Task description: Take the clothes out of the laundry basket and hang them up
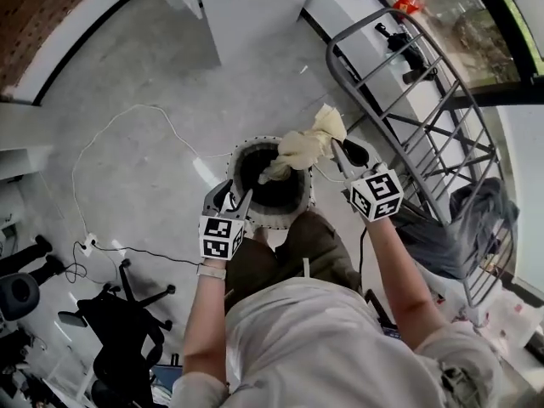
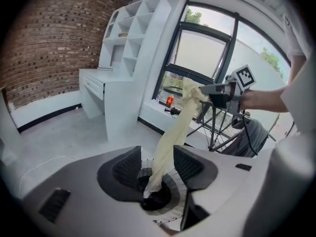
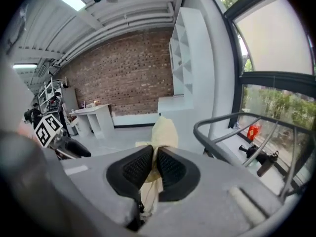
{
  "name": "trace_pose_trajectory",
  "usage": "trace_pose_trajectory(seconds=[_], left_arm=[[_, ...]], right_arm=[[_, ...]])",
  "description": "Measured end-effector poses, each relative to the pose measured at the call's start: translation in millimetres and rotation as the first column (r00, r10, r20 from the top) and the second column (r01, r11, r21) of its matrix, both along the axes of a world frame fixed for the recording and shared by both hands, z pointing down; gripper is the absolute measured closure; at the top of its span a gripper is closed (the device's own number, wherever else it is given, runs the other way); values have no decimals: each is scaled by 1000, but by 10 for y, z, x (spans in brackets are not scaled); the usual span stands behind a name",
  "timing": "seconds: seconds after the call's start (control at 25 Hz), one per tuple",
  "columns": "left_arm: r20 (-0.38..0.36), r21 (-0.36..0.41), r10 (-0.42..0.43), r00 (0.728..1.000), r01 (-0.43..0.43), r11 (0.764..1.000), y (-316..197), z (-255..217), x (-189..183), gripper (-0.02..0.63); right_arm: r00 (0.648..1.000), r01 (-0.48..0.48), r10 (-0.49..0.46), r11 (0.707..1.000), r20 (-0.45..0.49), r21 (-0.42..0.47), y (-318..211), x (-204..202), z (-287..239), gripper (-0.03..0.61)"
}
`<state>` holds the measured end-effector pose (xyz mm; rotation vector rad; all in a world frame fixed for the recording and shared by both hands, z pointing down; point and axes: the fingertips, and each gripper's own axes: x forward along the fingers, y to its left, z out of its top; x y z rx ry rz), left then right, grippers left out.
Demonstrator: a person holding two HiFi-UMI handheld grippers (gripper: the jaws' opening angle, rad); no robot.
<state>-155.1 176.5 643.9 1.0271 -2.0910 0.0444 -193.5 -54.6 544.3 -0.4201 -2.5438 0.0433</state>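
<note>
Right fingers [image 3: 170, 169] clench the cloth [image 1: 306, 147]; its tail hangs near-left into the basket [image 1: 299, 211]; left fingers [image 2: 126, 169] spread, empty; rack [image 3: 223, 118] stands right.

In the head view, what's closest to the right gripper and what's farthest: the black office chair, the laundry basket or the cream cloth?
Starting from the right gripper:
1. cream cloth: pinched in its jaws, so touching.
2. laundry basket: on the floor, just below and left of it.
3. black office chair: far off at the picture's lower left.
</note>
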Motion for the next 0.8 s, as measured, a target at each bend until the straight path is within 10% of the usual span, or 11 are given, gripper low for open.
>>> trace_pose_trajectory(seconds=[0.52,0.8], left_arm=[[63,68,303,951,-307,949,-655,-161,79,410],[150,-23,427,892,-429,903,-1410,-131,133,373]], right_arm=[[918,-143,139,990,372,-17,66,294,-2110,549],[843,-217,191,976,503,-6,43,637,-2938,549]])
